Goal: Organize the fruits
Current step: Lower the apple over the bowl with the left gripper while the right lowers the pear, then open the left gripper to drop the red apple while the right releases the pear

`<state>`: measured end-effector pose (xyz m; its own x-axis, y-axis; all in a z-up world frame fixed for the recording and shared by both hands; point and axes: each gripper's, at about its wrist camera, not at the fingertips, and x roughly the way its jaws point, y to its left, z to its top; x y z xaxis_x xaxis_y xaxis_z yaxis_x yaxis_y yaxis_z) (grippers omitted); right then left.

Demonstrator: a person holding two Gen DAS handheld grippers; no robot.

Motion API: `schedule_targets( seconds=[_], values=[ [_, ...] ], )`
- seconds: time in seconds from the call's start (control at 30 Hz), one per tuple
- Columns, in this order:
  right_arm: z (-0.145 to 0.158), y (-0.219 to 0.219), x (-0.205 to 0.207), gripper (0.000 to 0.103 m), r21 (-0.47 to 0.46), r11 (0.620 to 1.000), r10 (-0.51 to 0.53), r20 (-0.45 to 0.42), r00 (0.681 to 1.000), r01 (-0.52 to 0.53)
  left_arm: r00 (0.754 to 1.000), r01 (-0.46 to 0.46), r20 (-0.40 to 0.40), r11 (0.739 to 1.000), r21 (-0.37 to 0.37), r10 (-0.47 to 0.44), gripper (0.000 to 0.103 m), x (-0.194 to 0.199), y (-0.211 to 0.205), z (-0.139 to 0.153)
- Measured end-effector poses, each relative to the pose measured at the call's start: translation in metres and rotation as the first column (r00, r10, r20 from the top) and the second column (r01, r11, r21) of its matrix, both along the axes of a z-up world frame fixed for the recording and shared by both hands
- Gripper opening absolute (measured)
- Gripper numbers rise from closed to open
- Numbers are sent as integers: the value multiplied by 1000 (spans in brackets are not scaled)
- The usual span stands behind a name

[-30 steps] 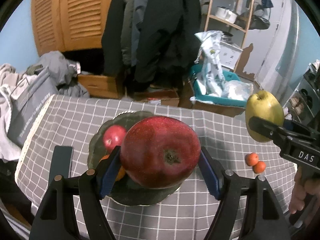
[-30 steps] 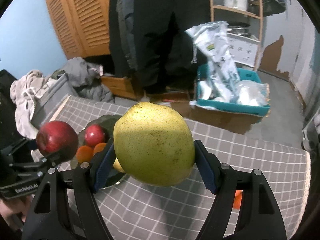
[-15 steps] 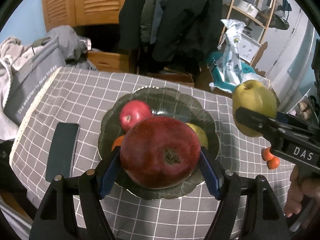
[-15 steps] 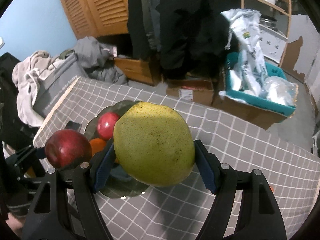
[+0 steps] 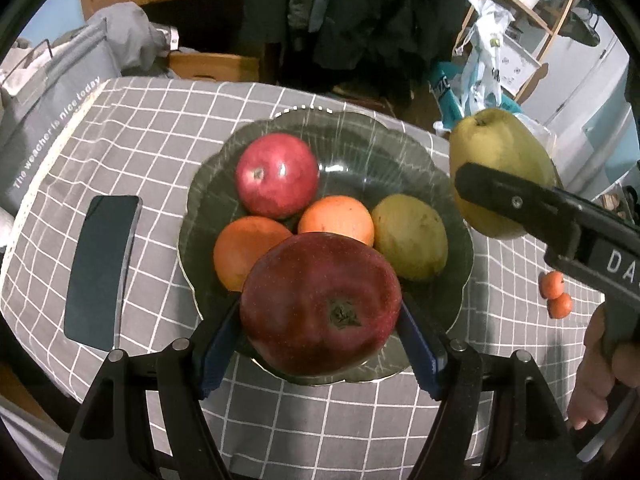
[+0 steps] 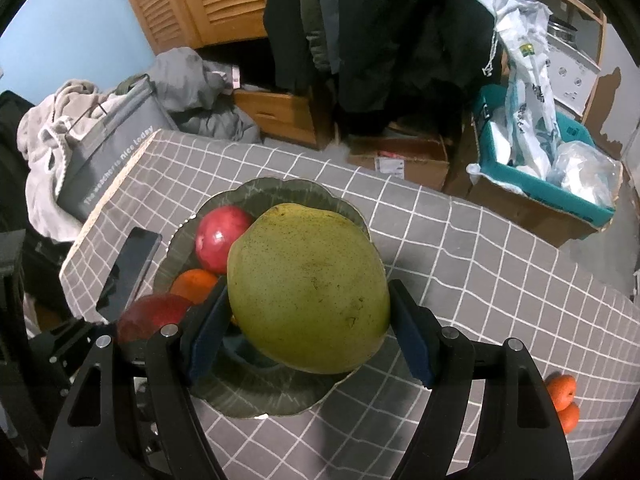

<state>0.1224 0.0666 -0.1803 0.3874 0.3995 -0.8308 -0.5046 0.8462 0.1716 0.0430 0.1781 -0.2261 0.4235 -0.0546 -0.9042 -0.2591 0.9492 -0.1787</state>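
Note:
A dark glass plate [image 5: 400,152] on the checked tablecloth holds a red apple [image 5: 277,175], two oranges [image 5: 250,250] and a green pear [image 5: 410,236]. My left gripper [image 5: 320,318] is shut on a large dark red apple [image 5: 320,304], held above the plate's near rim. My right gripper [image 6: 308,322] is shut on a big yellow-green pear [image 6: 308,296], held over the plate [image 6: 276,404]; from the left wrist view that pear [image 5: 500,160] hangs at the plate's right edge. Two small tangerines [image 5: 556,294] lie on the cloth to the right.
A dark phone [image 5: 102,268] lies flat on the cloth left of the plate. A grey bag [image 5: 44,120] stands against the table's left edge. Beyond the far edge are coats, cardboard boxes and a teal crate [image 6: 540,168] on the floor. A person's hand [image 5: 600,360] holds the right gripper.
Both grippers have come down and in toward the plate, each still holding its fruit. The plate and its fruits now fill more of both views.

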Motion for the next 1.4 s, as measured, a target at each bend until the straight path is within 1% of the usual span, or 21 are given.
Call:
schedule_targets(
  seconds=[0.1, 0.2, 0.23, 0.27, 0.3, 0.33, 0.43, 0.73, 0.83, 1.0, 1.1, 1.17, 1.4],
  values=[
    [-4, 3, 2, 76, 2, 1000, 0, -11, 1000, 0, 1000, -7, -22, 1000, -2, 7, 76, 1, 1, -4],
    [-6, 4, 4, 76, 8, 1000, -2, -19, 1000, 2, 1000, -26, -9, 1000, -7, 26, 77, 0, 5, -3],
    [-7, 4, 5, 76, 11, 1000, -3, -21, 1000, 3, 999, -31, 13, 999, -7, 31, 79, -1, 7, 2],
    [-7, 4, 6, 76, 13, 1000, -3, -22, 1000, 3, 999, -35, 24, 999, -3, 35, 87, -1, 8, 4],
    [-7, 4, 7, 76, 15, 1000, -4, -24, 1000, 5, 998, -41, 40, 999, 4, 40, 91, -1, 9, 8],
    [-8, 4, 8, 76, 17, 1000, -5, -25, 1000, 6, 997, -46, 55, 999, 13, 45, 91, -2, 10, 11],
    [-10, 5, 13, 76, 21, 1000, -9, -30, 1000, 10, 996, -67, 64, 998, 19, 66, 91, 1, 17, 13],
    [-25, 14, 27, 76, 15, 1000, -1, -58, 998, 2, 979, -184, 100, 983, 27, 180, 91, 15, 52, 20],
    [-31, 19, 28, 77, 2, 1000, 9, -69, 998, -9, 973, -207, 110, 978, 34, 203, 91, 18, 57, 21],
    [-35, 28, 27, 78, -26, 999, 36, -74, 997, -38, 970, -218, 116, 975, 44, 212, 91, 21, 59, 23],
    [-26, 28, 26, 79, -5, 999, 48, -37, 998, -49, 971, -218, 115, 975, 49, 212, 91, 22, 58, 23],
    [-17, 28, 26, 81, -21, 999, 47, -15, 999, -47, 971, -216, 115, 975, 50, 209, 91, 22, 58, 23],
    [-6, 17, 31, 81, 11, 1000, 9, -7, 1000, -9, 969, -217, 129, 975, 55, 209, 91, 19, 57, 29]
  ],
)
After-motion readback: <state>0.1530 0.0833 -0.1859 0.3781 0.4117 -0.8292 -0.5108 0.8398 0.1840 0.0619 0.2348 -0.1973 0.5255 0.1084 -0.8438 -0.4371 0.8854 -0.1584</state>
